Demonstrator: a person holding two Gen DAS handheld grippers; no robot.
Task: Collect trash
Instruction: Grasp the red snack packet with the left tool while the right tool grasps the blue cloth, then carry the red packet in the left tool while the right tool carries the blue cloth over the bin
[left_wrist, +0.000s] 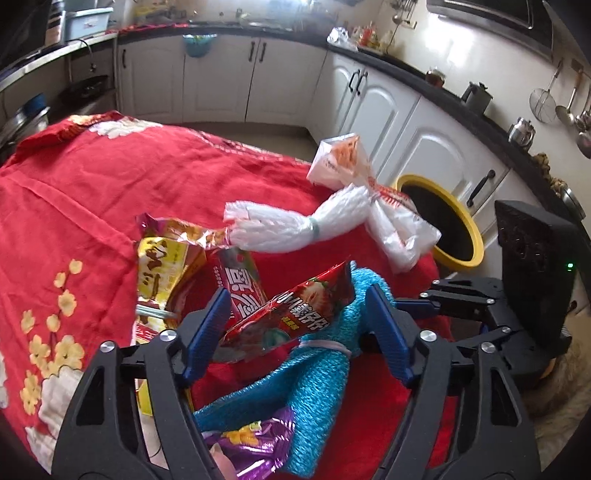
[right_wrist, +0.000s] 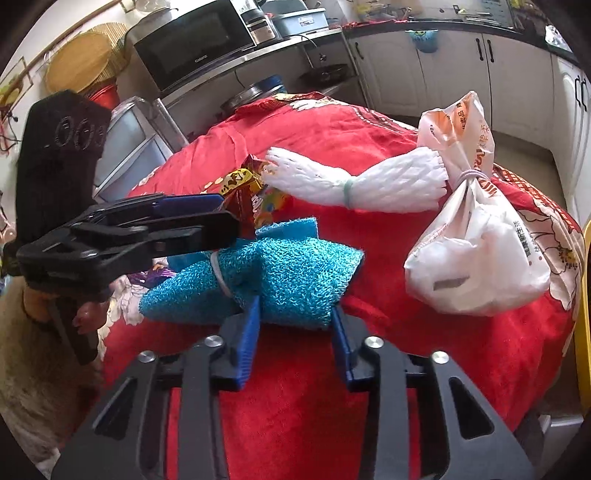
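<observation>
A red cloth (left_wrist: 92, 192) covers the table. On it lie a tied blue mesh bundle (left_wrist: 317, 380), a red snack wrapper (left_wrist: 291, 314), a yellow-red wrapper (left_wrist: 166, 266), a purple wrapper (left_wrist: 255, 443), a tied white foam net (left_wrist: 295, 225) and a tied white plastic bag (left_wrist: 399, 221). My left gripper (left_wrist: 299, 317) is open, its fingers either side of the red snack wrapper and the bundle's end. My right gripper (right_wrist: 295, 332) is open, its tips around the wide end of the blue bundle (right_wrist: 291, 280). The white bag (right_wrist: 476, 258) lies to the right.
A yellow-rimmed black bin (left_wrist: 443, 225) stands on the floor beyond the table's far right edge. White kitchen cabinets (left_wrist: 376, 103) and dark counters run behind. A microwave (right_wrist: 195, 44) on a steel rack stands behind the table in the right wrist view.
</observation>
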